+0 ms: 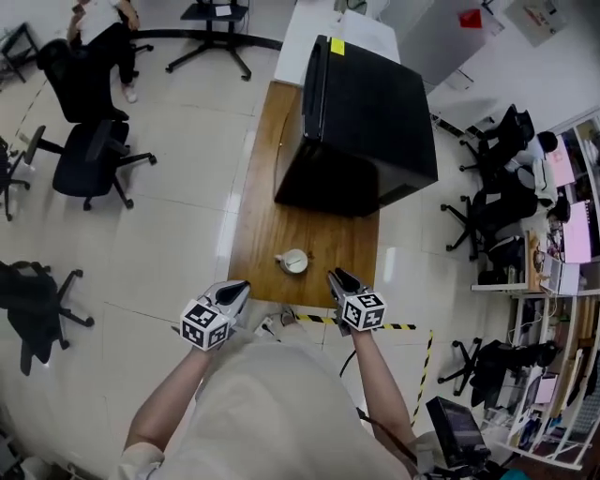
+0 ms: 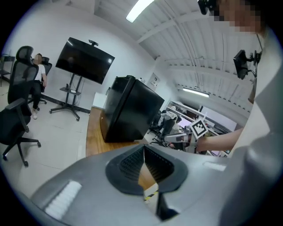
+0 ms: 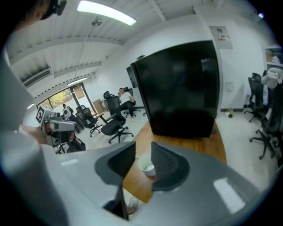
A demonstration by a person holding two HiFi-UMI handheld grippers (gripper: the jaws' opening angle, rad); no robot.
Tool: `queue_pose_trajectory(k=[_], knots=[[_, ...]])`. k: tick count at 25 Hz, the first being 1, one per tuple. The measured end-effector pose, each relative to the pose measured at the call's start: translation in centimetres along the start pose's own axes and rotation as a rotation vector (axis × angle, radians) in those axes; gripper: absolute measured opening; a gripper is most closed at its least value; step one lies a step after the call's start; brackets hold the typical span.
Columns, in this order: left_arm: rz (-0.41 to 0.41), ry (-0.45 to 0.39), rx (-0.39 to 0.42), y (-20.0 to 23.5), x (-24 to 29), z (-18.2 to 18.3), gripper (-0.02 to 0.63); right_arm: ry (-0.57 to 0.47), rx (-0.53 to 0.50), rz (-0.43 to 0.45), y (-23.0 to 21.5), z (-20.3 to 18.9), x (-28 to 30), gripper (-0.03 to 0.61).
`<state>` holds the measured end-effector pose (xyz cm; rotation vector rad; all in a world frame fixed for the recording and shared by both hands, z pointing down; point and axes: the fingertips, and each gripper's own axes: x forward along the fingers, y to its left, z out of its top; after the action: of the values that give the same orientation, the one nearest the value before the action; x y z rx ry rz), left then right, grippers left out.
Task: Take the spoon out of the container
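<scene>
A small white container [image 1: 294, 261] stands near the front edge of the wooden table [image 1: 267, 197]; a short stub juts from its left side, and I cannot make out the spoon itself. My left gripper [image 1: 241, 287] hovers at the table's front left corner, jaws shut and holding nothing. My right gripper [image 1: 337, 276] hangs just right of the container, apart from it, jaws open and nothing in them. In the right gripper view the container [image 3: 146, 166] shows beyond the gap between the jaws of the right gripper [image 3: 142, 150]. The left gripper [image 2: 143, 149] shows only table beyond its meeting pads.
A large black box [image 1: 361, 122] fills the far half of the table. Yellow-black tape [image 1: 403, 326] marks the floor at the front edge. Office chairs [image 1: 89, 159] stand to the left and right [image 1: 487, 202]. A seated person [image 1: 103, 28] is far left.
</scene>
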<state>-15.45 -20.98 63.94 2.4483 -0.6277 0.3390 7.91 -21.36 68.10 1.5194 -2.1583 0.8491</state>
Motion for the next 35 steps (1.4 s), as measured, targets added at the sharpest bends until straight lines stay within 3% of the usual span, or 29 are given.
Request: queue_pose_trajectory(k=[6, 13, 21, 25, 30, 35], knots=[[0.095, -0.056, -0.01, 1.5, 0.6, 4.1, 0.0, 0.102, -0.003, 0.111, -2.2, -0.5, 8.7, 0.109], [0.142, -0.007, -0.038, -0.1, 3.3, 4.0, 0.0, 0.263, 0.022, 0.196, -5.2, -4.1, 13.5, 0.129], [0.198, -0.029, -0.059, -0.7, 5.5, 4.0, 0.0, 0.379, 0.015, 0.302, -5.8, -6.8, 16.9, 0.129], [0.231, -0.037, -0.076, -0.5, 5.2, 3.8, 0.0, 0.42, 0.031, 0.325, -5.7, -7.9, 17.7, 0.124], [0.278, -0.067, -0.093, 0.3, 3.6, 4.5, 0.0, 0.427, 0.084, 0.33, -4.1, -7.9, 17.8, 0.06], [0.246, -0.066, -0.092, -0.1, 4.3, 4.4, 0.0, 0.382, 0.09, 0.336, -3.5, -6.7, 16.5, 0.054]])
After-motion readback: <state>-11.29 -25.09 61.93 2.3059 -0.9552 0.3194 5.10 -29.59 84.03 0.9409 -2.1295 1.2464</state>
